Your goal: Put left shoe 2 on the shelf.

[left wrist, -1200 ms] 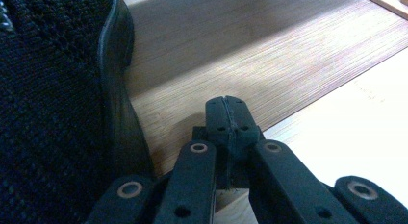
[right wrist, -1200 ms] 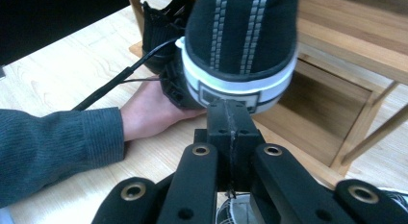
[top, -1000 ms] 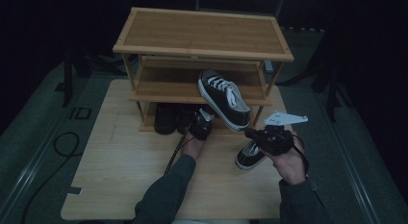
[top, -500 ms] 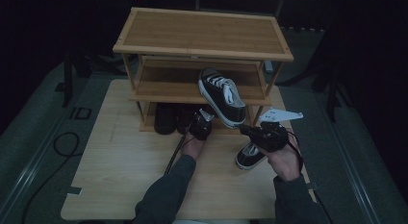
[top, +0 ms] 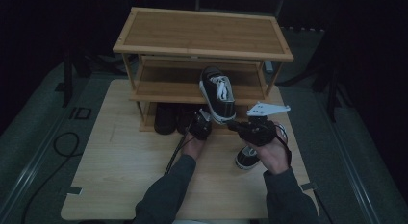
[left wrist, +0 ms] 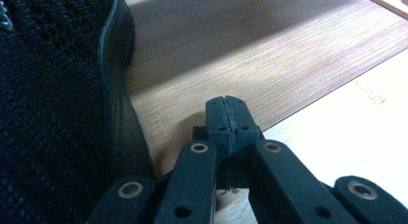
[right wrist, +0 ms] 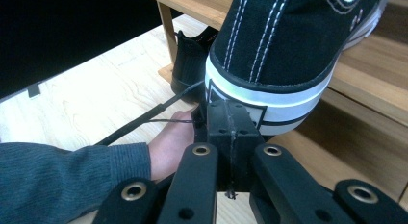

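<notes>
Right gripper (top: 235,124) sits with its jaws pressed together, their tips against the white rubber heel of the black-and-white sneaker (top: 217,93); we cannot tell whether a sliver of the heel is pinched between them or whether they merely push on it. The sneaker lies half on the middle shelf of the bamboo shoe rack (top: 202,31), its toe pointing into the rack and its heel overhanging the shelf's front edge toward us, tilted down at the heel. So its long axis runs almost straight away from the right gripper, and we judge that the coming move is a push along that axis, deeper onto the shelf. The right hand (top: 269,149) is plainly the nearer one.

Left gripper (top: 199,127) hangs just left of the heel, low by the rack's bottom shelf, jaws together and holding nothing; in its own view a dark knit shoe (left wrist: 53,113) stands close beside it. A second sneaker (top: 247,157) lies on the desk (top: 120,161) under our right wrist.

The desk is pale wood, bare on its left half; the room around it is dark, with a cable (top: 60,144) on the grey floor.
</notes>
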A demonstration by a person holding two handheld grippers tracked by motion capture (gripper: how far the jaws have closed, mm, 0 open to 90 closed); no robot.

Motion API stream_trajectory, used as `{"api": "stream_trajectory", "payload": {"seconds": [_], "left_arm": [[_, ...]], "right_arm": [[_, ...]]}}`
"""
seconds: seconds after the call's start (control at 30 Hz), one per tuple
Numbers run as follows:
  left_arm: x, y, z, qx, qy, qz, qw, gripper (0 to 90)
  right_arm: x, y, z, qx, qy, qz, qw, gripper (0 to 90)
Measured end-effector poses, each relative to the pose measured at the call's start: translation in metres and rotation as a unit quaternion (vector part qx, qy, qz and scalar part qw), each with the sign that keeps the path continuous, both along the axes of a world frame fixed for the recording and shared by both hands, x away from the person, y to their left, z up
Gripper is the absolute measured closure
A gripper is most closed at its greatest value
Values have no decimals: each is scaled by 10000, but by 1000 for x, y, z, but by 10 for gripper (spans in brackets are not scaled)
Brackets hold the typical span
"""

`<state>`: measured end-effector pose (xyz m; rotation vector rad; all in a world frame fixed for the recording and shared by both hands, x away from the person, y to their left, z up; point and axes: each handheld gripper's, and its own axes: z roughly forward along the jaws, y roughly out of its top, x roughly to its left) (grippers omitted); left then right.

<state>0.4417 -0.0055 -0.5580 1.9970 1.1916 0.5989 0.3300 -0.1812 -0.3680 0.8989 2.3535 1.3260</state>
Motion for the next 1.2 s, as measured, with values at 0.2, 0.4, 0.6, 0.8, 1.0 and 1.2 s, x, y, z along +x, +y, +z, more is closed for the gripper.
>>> {"api": "stream_trajectory", "payload": {"seconds": [0.2, 0.4, 0.6, 0.8, 1.0, 1.2], "left_arm": [[0, 0, 0, -2, -3, -4, 10000, 900], [0, 0, 0, 17, -8, 14, 10000, 900], [-1, -1, 0, 42, -31, 16, 10000, 900], [-1, -2, 0, 60, -47, 40, 10000, 900], [-1, -2, 0, 65, -54, 36, 10000, 900], [-1, -2, 0, 66, -45, 30, 10000, 900]], "right_arm": [[10, 9, -5, -67, -16, -77, 9999, 900], [18, 15, -6, -184, -90, -92, 9997, 900], [30, 14, -9, -68, -91, -147, 9998, 900], [40, 18, -10, -104, -111, -263, 9995, 900], [45, 25, -9, -75, -140, -190, 9997, 900], [54, 33, -12, -123, -182, -323, 9992, 900]]}}
